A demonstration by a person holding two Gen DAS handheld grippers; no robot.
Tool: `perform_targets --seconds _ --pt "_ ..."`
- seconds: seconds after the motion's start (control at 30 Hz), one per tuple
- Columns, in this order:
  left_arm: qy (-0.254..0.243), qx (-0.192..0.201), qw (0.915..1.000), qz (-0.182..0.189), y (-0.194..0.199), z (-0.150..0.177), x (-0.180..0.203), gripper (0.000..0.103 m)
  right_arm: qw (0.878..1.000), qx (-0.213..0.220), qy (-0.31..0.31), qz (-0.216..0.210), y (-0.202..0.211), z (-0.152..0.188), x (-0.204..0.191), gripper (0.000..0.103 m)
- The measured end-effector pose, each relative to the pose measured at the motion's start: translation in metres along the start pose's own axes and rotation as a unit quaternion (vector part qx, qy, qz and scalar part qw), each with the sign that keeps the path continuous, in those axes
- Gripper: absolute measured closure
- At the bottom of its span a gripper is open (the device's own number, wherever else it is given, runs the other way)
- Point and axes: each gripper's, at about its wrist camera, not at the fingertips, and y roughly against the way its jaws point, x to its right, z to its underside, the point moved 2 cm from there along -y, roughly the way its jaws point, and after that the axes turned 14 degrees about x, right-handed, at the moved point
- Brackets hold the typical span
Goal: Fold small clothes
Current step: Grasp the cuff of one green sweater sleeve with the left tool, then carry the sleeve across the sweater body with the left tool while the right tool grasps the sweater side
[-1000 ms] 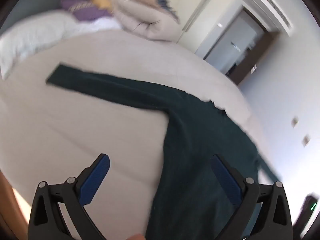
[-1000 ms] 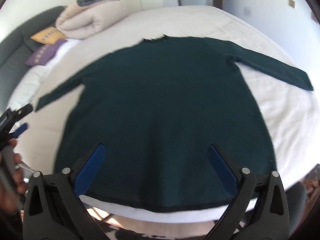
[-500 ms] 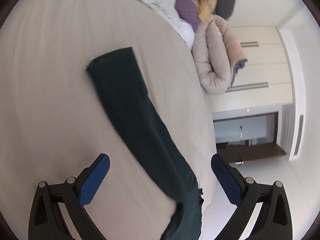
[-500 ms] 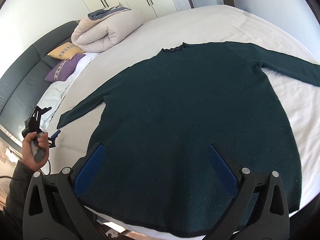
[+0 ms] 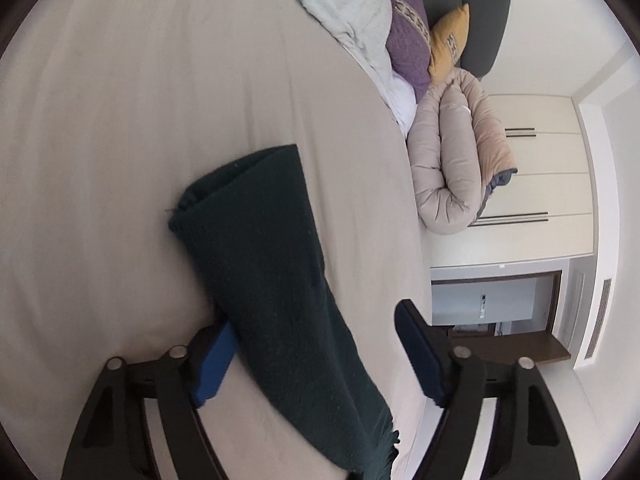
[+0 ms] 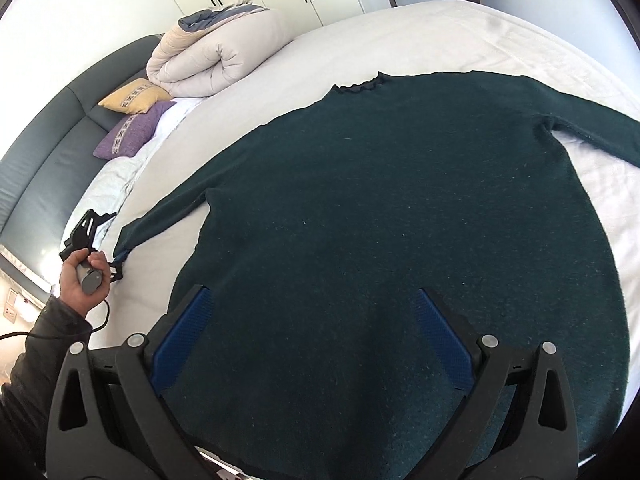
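A dark green sweater (image 6: 400, 216) lies flat on the pale bed (image 6: 460, 32), both sleeves spread out. In the left wrist view its left sleeve (image 5: 272, 264) runs between the fingers of my left gripper (image 5: 312, 344). The jaws are open around the sleeve near the cuff, one blue pad partly under the sleeve's edge. The left gripper also shows in the right wrist view (image 6: 96, 248), at the cuff. My right gripper (image 6: 312, 316) is open and empty, hovering above the sweater's lower body near the hem.
A rolled beige duvet (image 6: 208, 60) lies at the head of the bed, beside a yellow pillow (image 6: 132, 96) and a purple pillow (image 6: 132, 132). A dark headboard (image 6: 44, 148) runs behind them. White wardrobes (image 5: 532, 192) and a doorway (image 5: 492, 308) stand beyond the bed.
My left gripper has moved out along the left sleeve to the cuff and now straddles it. My right gripper has come lower and closer over the sweater's body.
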Motion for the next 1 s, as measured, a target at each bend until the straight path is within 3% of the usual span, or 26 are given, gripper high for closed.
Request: perform_targets --seconds 0.1,0.23,0.33,0.43,0.53,0.57,0.63,0.67,0.7,0.8,0.87,0.93,1.0 --pt "0.014 0.002 0.9999 -0.004 -0.001 -0.002 -0.007 0.046 1.0 -0.006 -0.002 0.004 -0.002 0.004 0.001 0.002" --pt "0.05 0.016 0.9986 -0.006 0.01 -0.002 -0.021 0.05 1.0 -0.009 -0.022 0.01 -0.005 0.008 0.008 0.002" --pt "0.056 0.023 0.9981 -0.013 0.006 -0.003 -0.019 0.041 0.999 -0.013 -0.027 0.011 -0.005 0.01 0.012 0.002" --pt "0.038 0.028 0.9987 -0.018 0.0 -0.005 -0.004 0.021 1.0 -0.011 -0.023 0.014 -0.002 0.012 0.011 0.002" --pt "0.016 0.04 0.9988 -0.024 -0.006 -0.008 0.003 0.021 0.999 -0.011 -0.029 0.017 -0.001 0.014 0.012 0.002" --pt "0.014 0.04 0.9988 -0.023 -0.006 -0.008 0.003 0.029 0.999 -0.011 -0.03 0.017 -0.001 0.015 0.013 0.002" --pt "0.005 0.022 0.9996 -0.015 -0.009 -0.006 0.003 0.061 0.999 -0.01 -0.029 0.02 0.001 0.017 0.014 0.002" --pt "-0.001 0.011 0.9997 -0.021 -0.012 -0.004 0.001 0.083 0.999 -0.009 -0.029 0.021 0.001 0.018 0.015 0.002" --pt "-0.007 0.01 0.9994 -0.032 -0.013 -0.003 -0.001 0.09 0.999 -0.009 -0.03 0.021 0.001 0.017 0.017 0.002" --pt "-0.031 0.016 0.9983 -0.046 -0.011 0.002 0.002 0.092 0.999 -0.006 -0.037 0.022 0.003 0.016 0.021 0.002" --pt "-0.078 0.017 0.9954 -0.053 -0.011 0.008 0.018 0.093 0.999 0.0 -0.041 0.021 0.004 0.014 0.026 0.002" --pt "-0.132 0.018 0.9898 -0.05 -0.012 0.019 0.043 0.093 0.999 0.005 -0.047 0.023 0.006 0.012 0.033 0.002" --pt "-0.202 0.014 0.9786 -0.038 -0.014 0.041 0.082 0.094 0.998 0.011 -0.059 0.025 0.008 0.01 0.042 0.002"
